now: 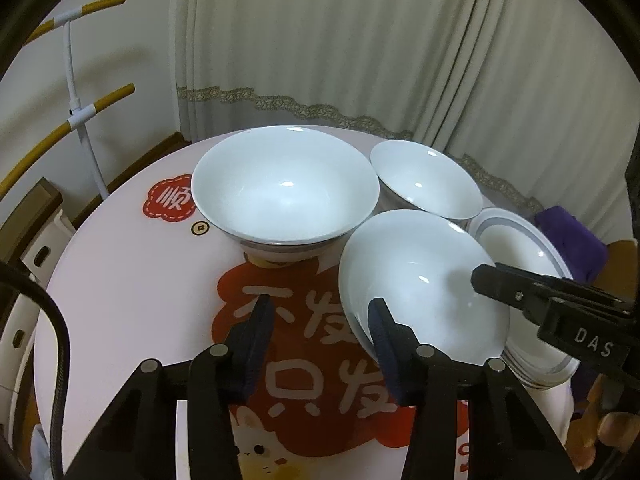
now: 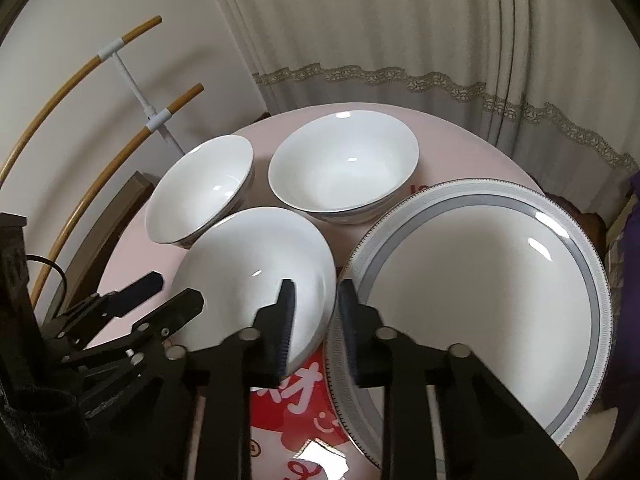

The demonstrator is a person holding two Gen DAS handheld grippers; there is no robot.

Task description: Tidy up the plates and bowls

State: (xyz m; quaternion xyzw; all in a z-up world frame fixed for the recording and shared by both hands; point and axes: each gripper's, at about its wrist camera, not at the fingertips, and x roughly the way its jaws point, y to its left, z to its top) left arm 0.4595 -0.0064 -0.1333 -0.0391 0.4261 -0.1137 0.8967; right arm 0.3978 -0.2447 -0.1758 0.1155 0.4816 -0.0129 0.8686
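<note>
Three white bowls and a stack of grey-banded plates [image 2: 480, 292] stand on a round pink table [image 1: 120, 280]. The near bowl [image 1: 424, 280] [image 2: 248, 264] sits tilted against the plate stack [image 1: 520, 248]. My left gripper [image 1: 320, 312] [image 2: 168, 292] straddles this bowl's left rim. Its right finger is at the rim, its left finger stands clear over the table, and it is open. My right gripper [image 2: 316, 300] is shut on the bowl's right rim, one finger inside and one between bowl and plates. One of its fingers [image 1: 492, 284] shows in the left wrist view.
A large bowl [image 1: 284, 188] [image 2: 200, 192] and another bowl [image 1: 424, 180] [image 2: 344, 176] stand close behind the near one. A rack with wooden bars [image 1: 76, 112] is left of the table, a curtain [image 1: 360, 60] behind it, a purple cloth [image 1: 572, 236] at the right.
</note>
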